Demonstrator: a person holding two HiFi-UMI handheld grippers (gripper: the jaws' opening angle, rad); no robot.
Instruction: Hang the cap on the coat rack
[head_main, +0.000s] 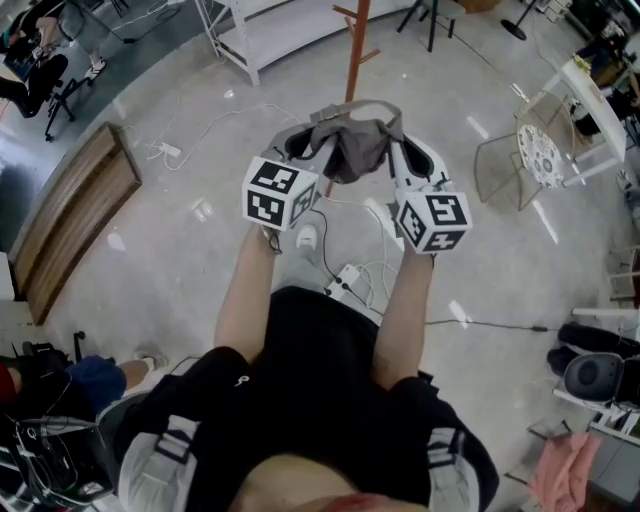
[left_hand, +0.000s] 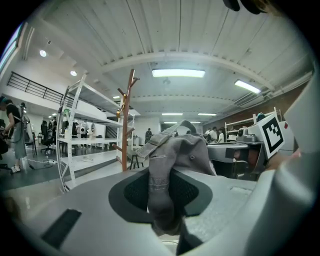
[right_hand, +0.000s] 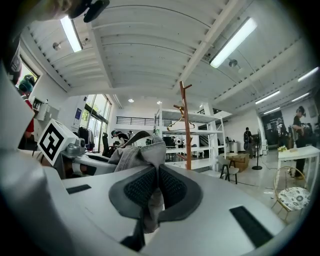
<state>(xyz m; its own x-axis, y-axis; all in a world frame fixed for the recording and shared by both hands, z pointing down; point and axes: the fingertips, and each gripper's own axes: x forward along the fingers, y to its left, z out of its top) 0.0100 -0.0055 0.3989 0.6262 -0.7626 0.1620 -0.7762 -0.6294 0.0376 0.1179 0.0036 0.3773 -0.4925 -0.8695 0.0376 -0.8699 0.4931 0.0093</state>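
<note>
Workshop floor (head_main: 180, 260): grey, polished, cables strewn. Coat rack (head_main: 357, 48): wooden, upright, well ahead of the person. Cap (head_main: 356, 148): grey, slack, slung between both tools. Left gripper (head_main: 308, 147): clamped on cap fabric. Right gripper (head_main: 408, 152): likewise. Risk: limp cloth could snag or slide off a peg if one side lets go early.

Glossy floor (head_main: 200, 290) carries white cables (head_main: 222, 118), a power strip (head_main: 347, 279) (white too) and coat rack (head_main: 356, 50).
</note>
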